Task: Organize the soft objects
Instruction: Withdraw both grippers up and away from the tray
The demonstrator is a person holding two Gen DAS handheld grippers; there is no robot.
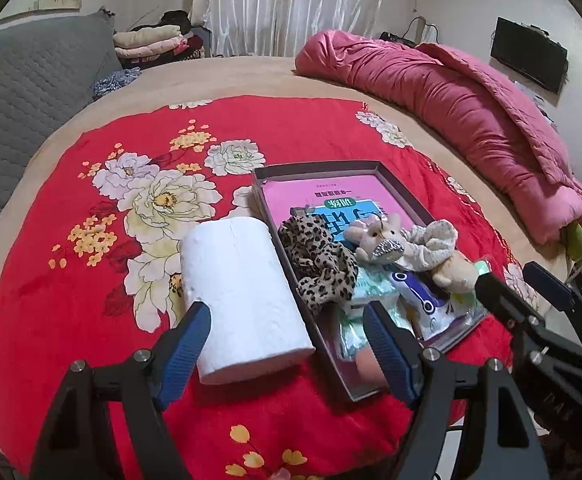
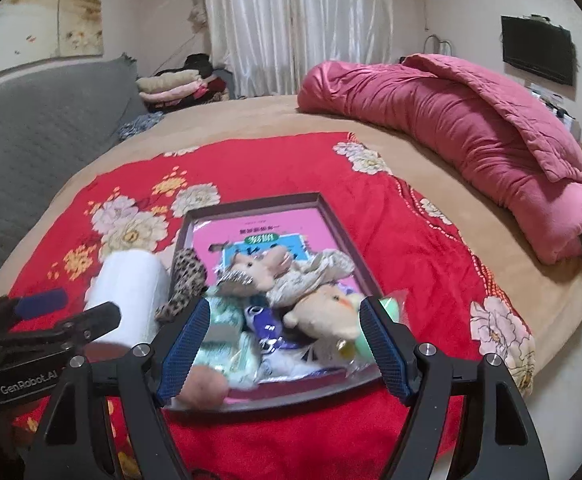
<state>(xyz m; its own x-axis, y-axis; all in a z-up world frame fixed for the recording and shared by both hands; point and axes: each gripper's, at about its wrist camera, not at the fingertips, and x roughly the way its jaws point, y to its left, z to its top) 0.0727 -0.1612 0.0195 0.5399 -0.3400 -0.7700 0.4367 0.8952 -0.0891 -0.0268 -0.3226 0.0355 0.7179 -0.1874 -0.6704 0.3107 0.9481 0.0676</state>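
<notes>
One roll (image 1: 237, 300) of white tissue lies on its side on the red floral cloth (image 1: 91, 288), lower centre-left of the left wrist view, just beside the tray (image 1: 269, 216) and outside it; its face is soft, lightly embossed, flat end toward the cam. One shallow dark tray sits centre frame w/ a pink book (image 1: 319, 196) flat on its floor. In the tray: 2 plush toys, one pale (image 1: 379, 238) w/ a sparkly patch, one tan (image 1: 457, 270) at the right edge; 1 leopard-print scrunchie (image 1: 323, 264), crumpled; 1 cream knit scrunchie (image 1: 435, 242); several tissue packs (image 1: 371, 292), count unclear; 1 peach puff (image 2: 203, 390) at the near corner. Left gripper (image 1: 287, 340) is spread wide, empty, its left finger by the roll's near end, right finger over the tray. Right gripper (image 2: 283, 344) is also spread wide, empty, over the tray's near part, blurred. One pink quilt (image 1: 451, 112) is bunched upper right.
</notes>
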